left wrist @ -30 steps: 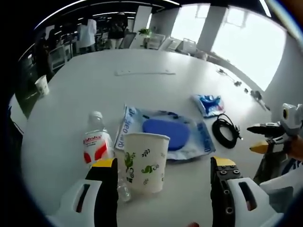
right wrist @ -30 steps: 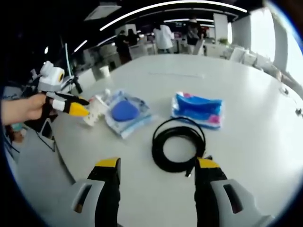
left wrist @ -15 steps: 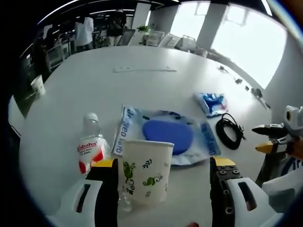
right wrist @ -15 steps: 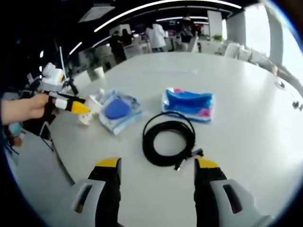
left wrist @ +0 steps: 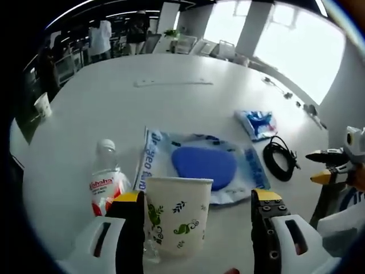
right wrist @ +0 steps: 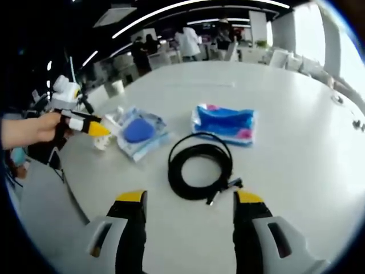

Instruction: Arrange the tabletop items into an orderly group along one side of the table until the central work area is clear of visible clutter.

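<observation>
Left gripper view: paper cup (left wrist: 178, 220) hides the bottle's (left wrist: 105, 184) base.

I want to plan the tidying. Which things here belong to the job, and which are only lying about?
Belong to the job:
paper cup
water bottle
clear bag with blue pad
blue packet
black cable coil

Lying about:
far cup at the table edge
white strip

Upright paper cup (left wrist: 177, 220), bottle (left wrist: 106, 180), pouches, cable coil (right wrist: 200, 166)
</observation>
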The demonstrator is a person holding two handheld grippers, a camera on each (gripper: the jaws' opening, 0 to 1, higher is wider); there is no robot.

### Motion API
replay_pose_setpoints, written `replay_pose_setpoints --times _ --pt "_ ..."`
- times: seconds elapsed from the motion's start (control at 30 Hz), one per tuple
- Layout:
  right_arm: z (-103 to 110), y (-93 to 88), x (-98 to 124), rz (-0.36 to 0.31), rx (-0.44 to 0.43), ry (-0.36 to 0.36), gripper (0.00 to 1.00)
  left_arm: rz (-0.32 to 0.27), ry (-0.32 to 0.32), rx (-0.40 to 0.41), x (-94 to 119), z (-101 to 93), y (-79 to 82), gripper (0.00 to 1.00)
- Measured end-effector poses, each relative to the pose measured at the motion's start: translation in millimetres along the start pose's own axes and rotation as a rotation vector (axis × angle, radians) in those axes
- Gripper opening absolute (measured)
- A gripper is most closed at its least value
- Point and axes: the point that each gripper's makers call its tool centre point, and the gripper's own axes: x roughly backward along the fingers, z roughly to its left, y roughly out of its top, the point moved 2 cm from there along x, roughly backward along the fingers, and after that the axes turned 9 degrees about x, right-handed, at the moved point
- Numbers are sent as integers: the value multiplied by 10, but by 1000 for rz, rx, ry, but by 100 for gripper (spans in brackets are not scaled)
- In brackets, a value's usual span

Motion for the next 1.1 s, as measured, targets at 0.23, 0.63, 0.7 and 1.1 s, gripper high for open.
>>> replay_pose_setpoints --times 0.23,0.63,0.7,1.1 --pt "-17 15 -5 -6 -4 1 58 29 15 -24 -23 8 -52 64" --pt "-22 -32 19 -3 -9 -1 58 49 55 -4 -1 101 -148 40" --pt "-22 -35 22 -2 -9 0 58 39 56 4 11 106 -142 39" --pt "-21 43 33 -23 -7 3 58 -68 -5 -1 165 -94 -45 33"
